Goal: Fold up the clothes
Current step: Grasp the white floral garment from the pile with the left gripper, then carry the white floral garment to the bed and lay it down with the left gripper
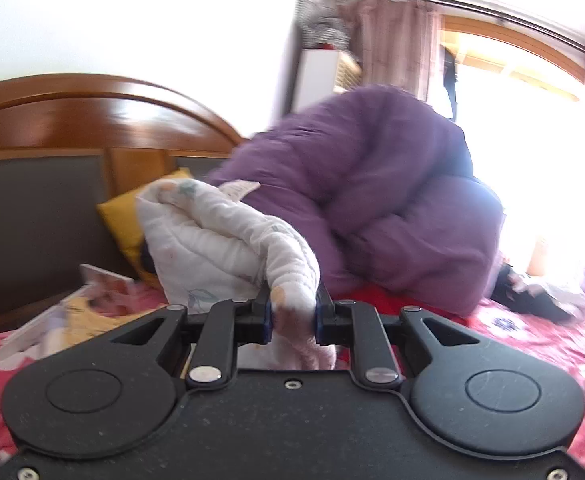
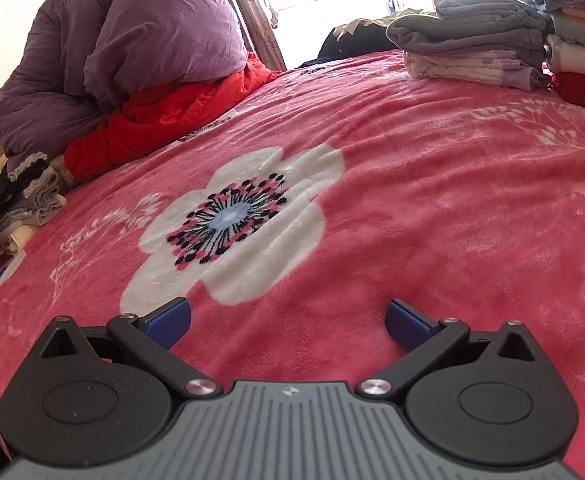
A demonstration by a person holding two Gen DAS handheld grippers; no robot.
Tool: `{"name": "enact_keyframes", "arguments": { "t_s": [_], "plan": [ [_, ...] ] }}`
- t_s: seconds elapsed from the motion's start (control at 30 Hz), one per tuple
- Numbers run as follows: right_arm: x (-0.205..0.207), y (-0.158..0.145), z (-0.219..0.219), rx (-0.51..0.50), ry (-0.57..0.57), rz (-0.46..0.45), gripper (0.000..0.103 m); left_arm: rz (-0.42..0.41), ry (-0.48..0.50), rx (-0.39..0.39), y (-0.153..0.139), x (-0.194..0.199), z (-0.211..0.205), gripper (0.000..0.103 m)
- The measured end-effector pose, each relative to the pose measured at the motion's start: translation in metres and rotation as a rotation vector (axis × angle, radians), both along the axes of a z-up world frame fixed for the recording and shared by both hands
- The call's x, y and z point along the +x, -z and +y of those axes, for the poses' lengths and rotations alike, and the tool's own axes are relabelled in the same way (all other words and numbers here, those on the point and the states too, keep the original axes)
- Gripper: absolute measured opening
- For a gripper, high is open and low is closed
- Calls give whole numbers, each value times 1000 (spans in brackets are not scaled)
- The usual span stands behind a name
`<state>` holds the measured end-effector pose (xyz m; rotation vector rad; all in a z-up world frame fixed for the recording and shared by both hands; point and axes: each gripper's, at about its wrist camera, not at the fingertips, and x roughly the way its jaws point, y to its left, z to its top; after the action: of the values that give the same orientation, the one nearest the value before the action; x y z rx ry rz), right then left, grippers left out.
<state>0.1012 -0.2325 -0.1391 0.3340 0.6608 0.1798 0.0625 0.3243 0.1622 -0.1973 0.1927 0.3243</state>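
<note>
In the left wrist view my left gripper [image 1: 292,314] is shut on a white quilted garment [image 1: 220,236] with a faint printed pattern. The cloth bunches between the blue pads and hangs lifted above the pink blanket [image 1: 532,332]. The garment's far end drapes toward a yellow pillow [image 1: 120,216]. In the right wrist view my right gripper [image 2: 288,320] stands open, low over the pink flowered blanket [image 2: 412,200], with nothing between its blue pads [image 2: 170,320].
A big purple duvet [image 2: 132,48] lies heaped on a red garment [image 2: 172,116] at the back left. Stacks of folded clothes [image 2: 476,48] sit at the back right. Small folded items [image 2: 24,196] lie at the left edge. A wooden headboard [image 1: 92,120] rises behind the pillow.
</note>
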Motion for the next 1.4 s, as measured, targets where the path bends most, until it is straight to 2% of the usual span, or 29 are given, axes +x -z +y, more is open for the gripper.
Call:
{"name": "enact_keyframes", "arguments": {
  "t_s": [0.07,0.27,0.43,0.6,0.63,0.73,0.77,0.8,0.87,0.93,1.03,1.13,1.27,1.33,1.4],
  "plan": [
    [-1,-3,-2,28,-7,0,103,23,76,-27,6,12,-28,16],
    [-5,-15,2,55,-57,-23,103,115,303,-29,35,51,-130,16],
    [-6,-20,-8,107,-43,-29,103,44,480,-68,39,62,-207,16],
    [-6,-24,-41,264,41,-34,103,98,678,-7,71,62,-257,18],
    [-6,-23,-47,290,60,-33,103,155,747,35,87,59,-271,18],
    [-5,-22,-65,369,103,-27,103,320,926,136,140,37,-313,31],
    [-4,-23,-70,394,109,-28,103,351,957,161,153,28,-322,54],
    [-3,-23,-73,414,113,-31,103,366,979,178,163,19,-328,66],
    [-2,-24,-76,430,111,-37,103,385,998,174,175,6,-332,66],
    [-2,-25,-76,437,101,-40,103,404,994,125,180,-1,-327,66],
    [-2,-27,-75,447,79,-40,103,400,971,35,175,-5,-310,66],
    [-4,-30,-72,452,58,-50,103,354,956,3,158,-22,-294,66],
    [-5,-33,-69,449,42,-59,103,284,842,-90,143,-22,-274,73],
    [-5,-33,-67,445,38,-57,103,260,772,-154,136,-8,-268,75],
    [-6,-32,-65,431,34,-54,103,245,731,-246,130,9,-263,82]
  ]
}}
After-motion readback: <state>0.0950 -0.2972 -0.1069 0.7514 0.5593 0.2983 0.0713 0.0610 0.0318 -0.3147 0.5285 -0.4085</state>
